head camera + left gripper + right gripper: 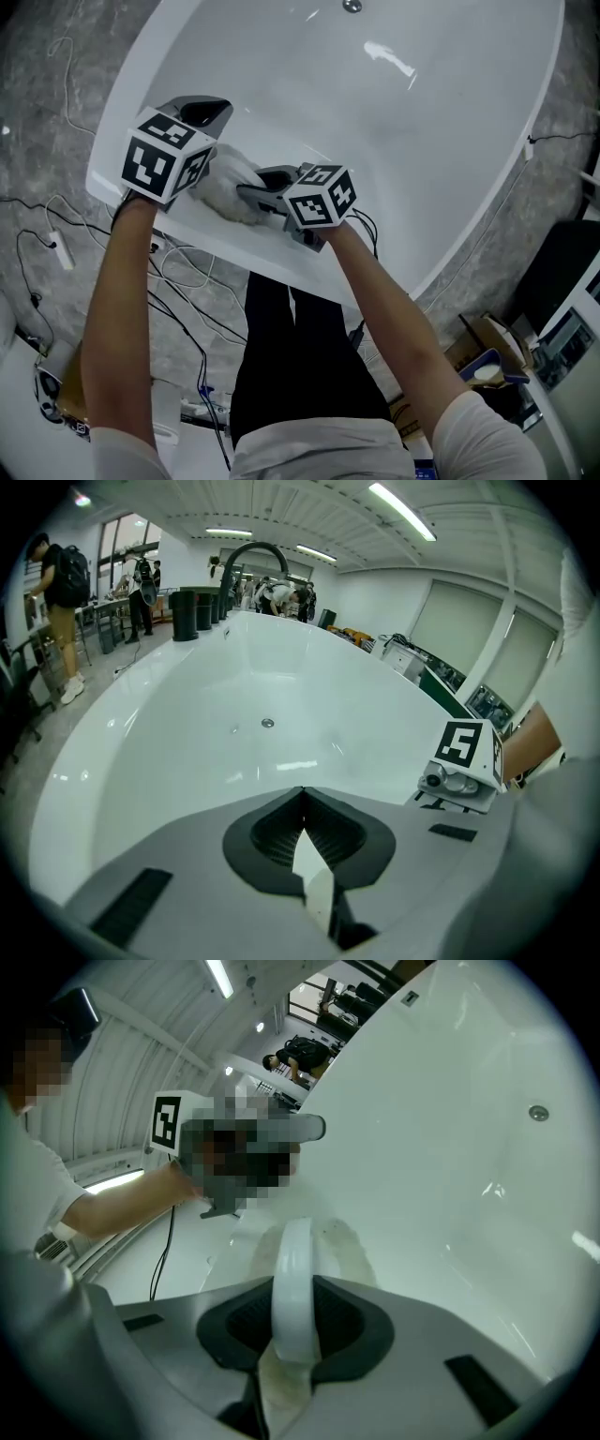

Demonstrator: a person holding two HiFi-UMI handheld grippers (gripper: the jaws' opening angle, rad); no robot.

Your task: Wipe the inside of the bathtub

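The white bathtub fills the top of the head view, its drain at the far end. A white cloth lies on the tub's near inner wall between both grippers. My right gripper reaches in from the right and is shut on the cloth. In the right gripper view a smooth white band stands between the jaws, with the cloth spread beyond. My left gripper is over the near left rim. Its jaws meet at the tips and point along the tub toward the drain.
Cables and a power strip lie on the grey floor at the tub's near left. Boxes stand at the right. A dark curved faucet rises at the tub's far end. People stand farther back.
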